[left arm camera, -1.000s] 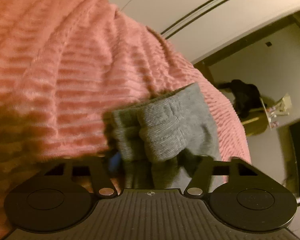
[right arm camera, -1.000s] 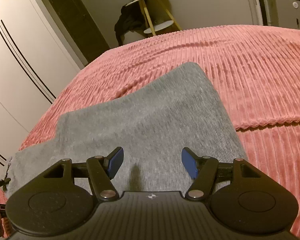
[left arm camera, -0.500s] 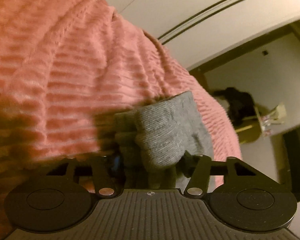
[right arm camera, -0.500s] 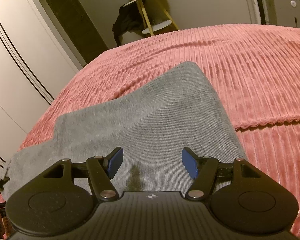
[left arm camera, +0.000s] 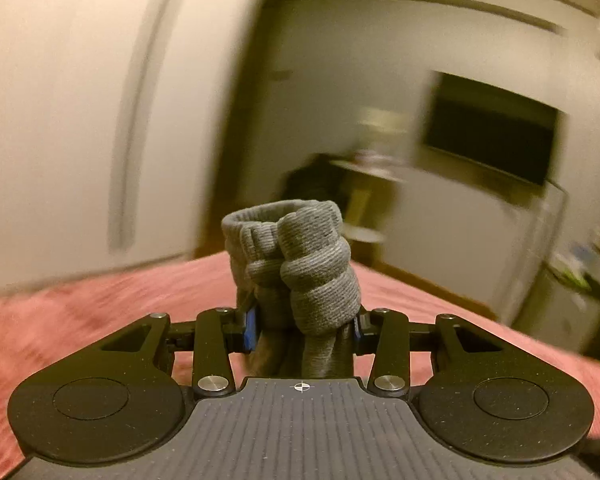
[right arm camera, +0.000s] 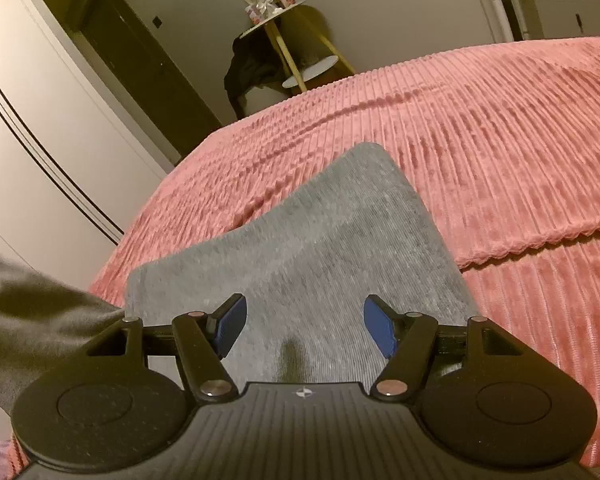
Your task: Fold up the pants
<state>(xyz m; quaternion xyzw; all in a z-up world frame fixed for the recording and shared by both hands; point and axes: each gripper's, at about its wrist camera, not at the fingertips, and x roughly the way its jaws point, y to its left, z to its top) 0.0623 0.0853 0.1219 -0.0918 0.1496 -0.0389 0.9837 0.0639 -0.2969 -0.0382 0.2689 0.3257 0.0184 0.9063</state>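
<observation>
Grey ribbed pants (right arm camera: 300, 256) lie flat on the pink bedspread (right arm camera: 500, 140) in the right wrist view. My right gripper (right arm camera: 305, 328) is open and empty, hovering just above the pants. In the left wrist view my left gripper (left arm camera: 303, 326) is shut on a bunched cuff of the grey pants (left arm camera: 300, 264), which it holds lifted above the bedspread (left arm camera: 100, 312). A raised fold of grey cloth (right arm camera: 32, 312) shows at the left edge of the right wrist view.
White wardrobe doors (right arm camera: 32, 152) stand left of the bed. A small wooden side table (right arm camera: 292, 40) with dark clothing draped on it stands past the bed's far end. A dark wall screen (left arm camera: 492, 136) and a cabinet (right arm camera: 560, 0) are on the right.
My left gripper has lifted and swung up with the pants cuff, from facing down at the bedspread to facing across the room. The right gripper stayed open, almost still.
</observation>
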